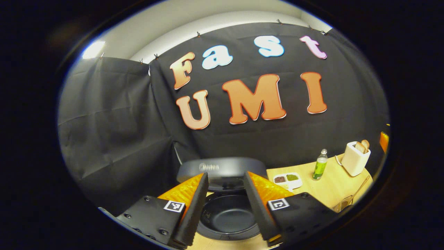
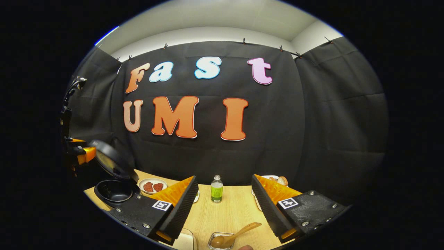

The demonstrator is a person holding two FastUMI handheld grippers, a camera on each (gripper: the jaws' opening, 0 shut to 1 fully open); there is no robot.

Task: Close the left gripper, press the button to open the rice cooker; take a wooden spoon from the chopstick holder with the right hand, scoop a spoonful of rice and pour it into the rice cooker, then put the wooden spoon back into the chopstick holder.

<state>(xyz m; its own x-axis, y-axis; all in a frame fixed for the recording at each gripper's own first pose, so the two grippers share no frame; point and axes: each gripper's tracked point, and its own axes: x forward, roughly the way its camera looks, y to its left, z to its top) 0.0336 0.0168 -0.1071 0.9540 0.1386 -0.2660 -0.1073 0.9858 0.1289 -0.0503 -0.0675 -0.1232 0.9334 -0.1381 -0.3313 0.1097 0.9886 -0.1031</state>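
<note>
Left gripper fingers spread wide, nothing between them, hovering right over the rice cooker. Cooker lid is up, standing just past the fingertips; the dark inner pot sits directly below and between the two fingers, no rice visible in it. Off to that gripper's right on the wooden table: a small white dish with two fillings, a green bottle, a white toaster with bread in it. Right gripper also wide, holding nothing. The wooden spoon lies below and slightly ahead between its fingers, bowl end resting in a clear chopstick holder, handle angled up to the right; neither finger touches it. Straight ahead of the right gripper stands the green bottle. Far to its left the open rice cooker with lid tilted back, a plate with reddish pieces just beside it, and the left gripper above the cooker.
</note>
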